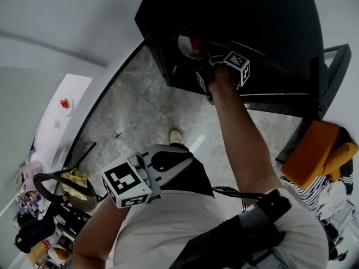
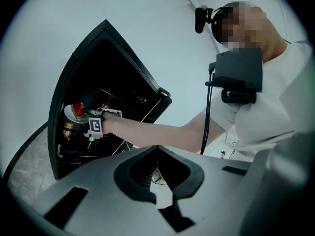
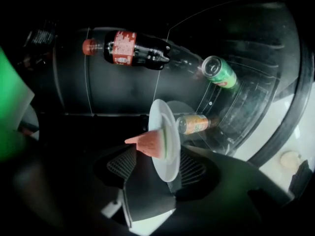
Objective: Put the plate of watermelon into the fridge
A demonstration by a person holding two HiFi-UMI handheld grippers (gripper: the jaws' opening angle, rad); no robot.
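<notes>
The black fridge [image 1: 252, 15] stands open, and my right gripper [image 1: 216, 72] reaches into it. In the right gripper view a white plate [image 3: 160, 112] with a wedge of watermelon [image 3: 150, 142] stands between the jaws of the right gripper [image 3: 156, 167]. The jaws are spread wider than the thin rim, and the pads do not press on it. The left gripper view shows the plate [image 2: 71, 113] resting on a fridge shelf. My left gripper [image 1: 168, 156] hangs near my waist, shut and holding nothing.
Inside the fridge lie a cola bottle [image 3: 130, 48], a green can [image 3: 219, 72] and an orange can [image 3: 193, 124]. A second plate with red fruit [image 1: 65, 103] sits on the white counter at left. Bags [image 1: 56, 186] crowd the lower left; an orange seat [image 1: 317, 150] stands at right.
</notes>
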